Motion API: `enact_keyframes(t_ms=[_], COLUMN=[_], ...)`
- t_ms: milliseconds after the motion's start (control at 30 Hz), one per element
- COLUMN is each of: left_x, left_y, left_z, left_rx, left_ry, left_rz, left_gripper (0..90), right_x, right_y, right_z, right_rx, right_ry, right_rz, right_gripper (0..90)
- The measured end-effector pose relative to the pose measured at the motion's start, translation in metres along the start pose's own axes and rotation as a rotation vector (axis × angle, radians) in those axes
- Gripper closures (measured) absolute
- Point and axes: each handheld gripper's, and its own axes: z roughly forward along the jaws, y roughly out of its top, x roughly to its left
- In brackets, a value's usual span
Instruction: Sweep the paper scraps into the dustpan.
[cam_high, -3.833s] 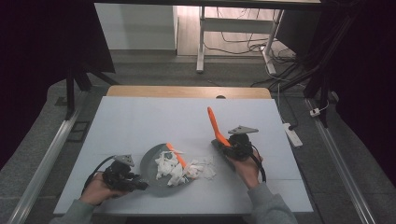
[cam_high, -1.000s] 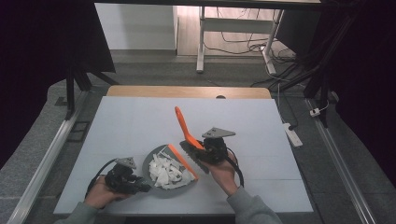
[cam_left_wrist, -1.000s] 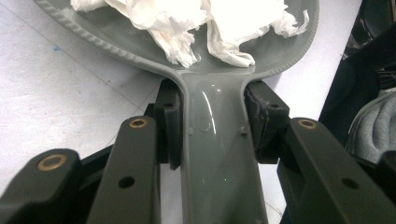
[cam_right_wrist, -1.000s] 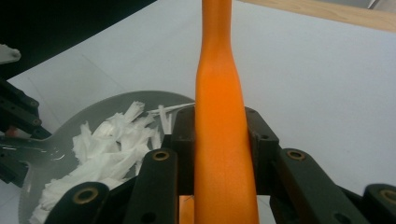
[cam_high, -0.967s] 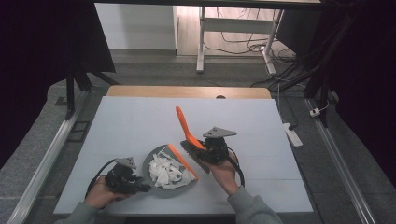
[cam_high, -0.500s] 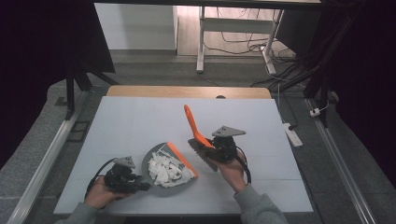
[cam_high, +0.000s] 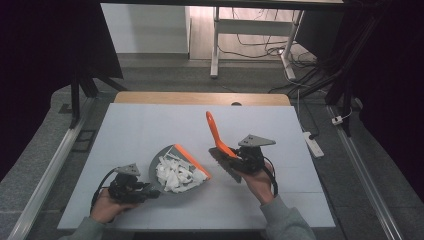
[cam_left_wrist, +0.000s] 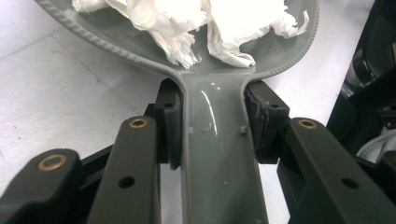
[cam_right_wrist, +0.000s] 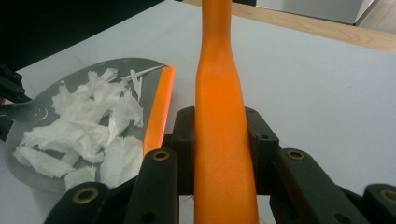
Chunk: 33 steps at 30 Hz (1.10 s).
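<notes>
A grey dustpan (cam_high: 172, 187) with an orange lip (cam_high: 192, 160) lies on the white table, heaped with white paper scraps (cam_high: 175, 172). My left gripper (cam_high: 145, 192) is shut on the dustpan's grey handle (cam_left_wrist: 219, 158), its pads pressing both sides. My right gripper (cam_high: 237, 157) is shut on the orange handle (cam_right_wrist: 222, 121) of a hand brush (cam_high: 216, 131); the handle slants up and away, and the dark bristle head (cam_high: 225, 167) rests near the table just right of the dustpan's lip. The scraps (cam_right_wrist: 79, 130) lie inside the pan (cam_right_wrist: 28, 175), left of the brush.
The white table top (cam_high: 150, 125) has a wooden strip (cam_high: 200, 97) along its far edge. A white power strip (cam_high: 312, 142) lies on the floor to the right. Table legs and cables stand beyond the far edge.
My right gripper has carried the brush to the right, away from the dustpan's lip. The left gripper and the dustpan have stayed put.
</notes>
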Motion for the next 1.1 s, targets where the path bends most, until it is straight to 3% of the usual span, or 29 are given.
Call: enact_keyframes(t_ms=[567,1100], left_x=[-0.001,0.005], left_y=[0.001,-0.003], left_z=[-0.014,-0.026], left_rx=[-0.125,-0.233], left_ry=[0.026,0.087], left_rz=[-0.055,-0.154], left_gripper=[61.1,61.2], right_x=[-0.012,-0.024], right_y=[-0.004,-0.008], right_z=[-0.028,-0.052], right_rx=[-0.04,-0.07], right_ry=[0.013,0.02], right_rz=[-0.035,-0.043], right_gripper=[69.6,69.6])
